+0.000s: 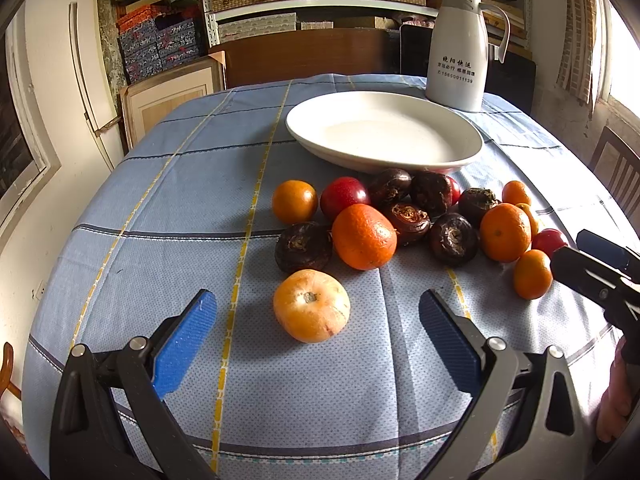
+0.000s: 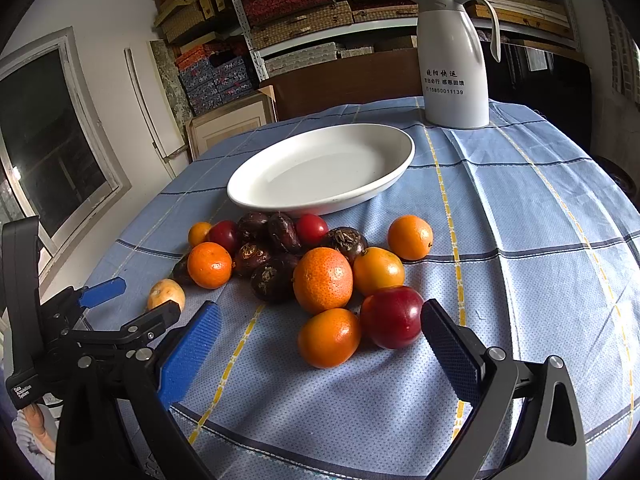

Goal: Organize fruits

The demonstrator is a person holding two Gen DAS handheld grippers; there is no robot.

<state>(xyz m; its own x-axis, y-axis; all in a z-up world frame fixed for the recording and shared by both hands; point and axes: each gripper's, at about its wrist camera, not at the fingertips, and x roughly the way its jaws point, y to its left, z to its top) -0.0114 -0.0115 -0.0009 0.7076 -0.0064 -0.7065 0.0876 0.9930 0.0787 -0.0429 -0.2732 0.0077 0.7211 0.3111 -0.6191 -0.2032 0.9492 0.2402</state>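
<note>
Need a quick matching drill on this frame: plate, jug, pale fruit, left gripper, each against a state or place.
Things:
1. plate
2. jug
3. pale fruit
4. left gripper

States or places:
A. lies apart from the pile, nearest the left gripper
B. open, holding nothing
C. empty, just behind the fruit pile
D. upright at the table's far edge

Pairs: 1-C, 2-D, 3-A, 4-B
</note>
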